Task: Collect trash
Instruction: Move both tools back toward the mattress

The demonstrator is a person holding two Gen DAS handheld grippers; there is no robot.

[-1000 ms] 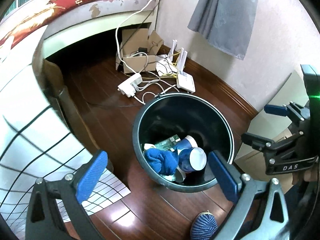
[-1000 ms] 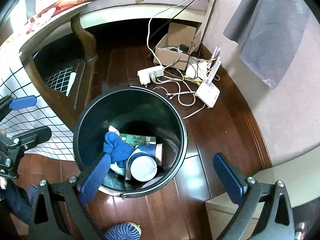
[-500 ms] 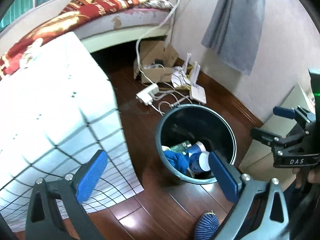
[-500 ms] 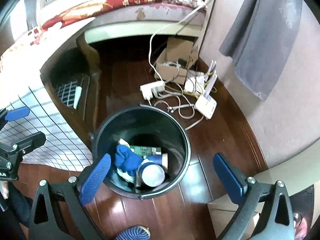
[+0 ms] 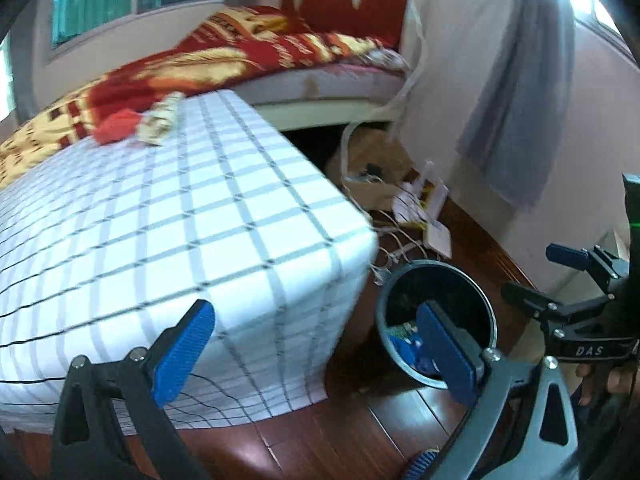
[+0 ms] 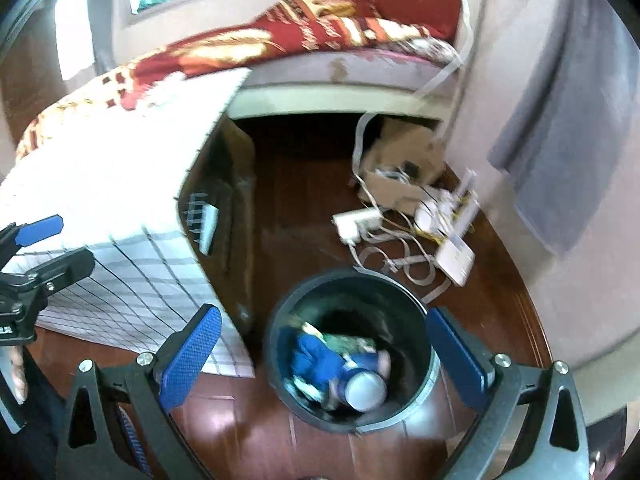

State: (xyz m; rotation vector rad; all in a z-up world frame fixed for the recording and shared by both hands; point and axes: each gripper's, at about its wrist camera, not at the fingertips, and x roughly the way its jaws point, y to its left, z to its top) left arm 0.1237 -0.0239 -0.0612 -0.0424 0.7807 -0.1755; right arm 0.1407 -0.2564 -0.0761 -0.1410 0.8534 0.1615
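A black round bin (image 6: pixel 352 360) stands on the wooden floor and holds a blue cloth (image 6: pixel 308 356), a blue and white paper cup (image 6: pixel 362 386) and a green packet. In the left wrist view the bin (image 5: pixel 436 280) sits low right, beside the table. On the checked tablecloth (image 5: pixel 168 224) at the far corner lie a red crumpled piece (image 5: pixel 116 128) and a pale wrapper (image 5: pixel 162 120). My left gripper (image 5: pixel 316 356) is open and empty, raised above the table's edge. My right gripper (image 6: pixel 324 360) hangs open and empty over the bin.
A bed with a red and gold blanket (image 5: pixel 224 56) runs behind the table. A cardboard box (image 6: pixel 404 164), a power strip (image 6: pixel 356 220), white cables and a router (image 6: pixel 456 256) lie on the floor by the wall. A grey cloth (image 5: pixel 516 92) hangs on the wall.
Both grippers have risen and drawn back from the bin, which now looks smaller. The left view has swung up onto the tabletop, bringing the red piece and the wrapper into sight.
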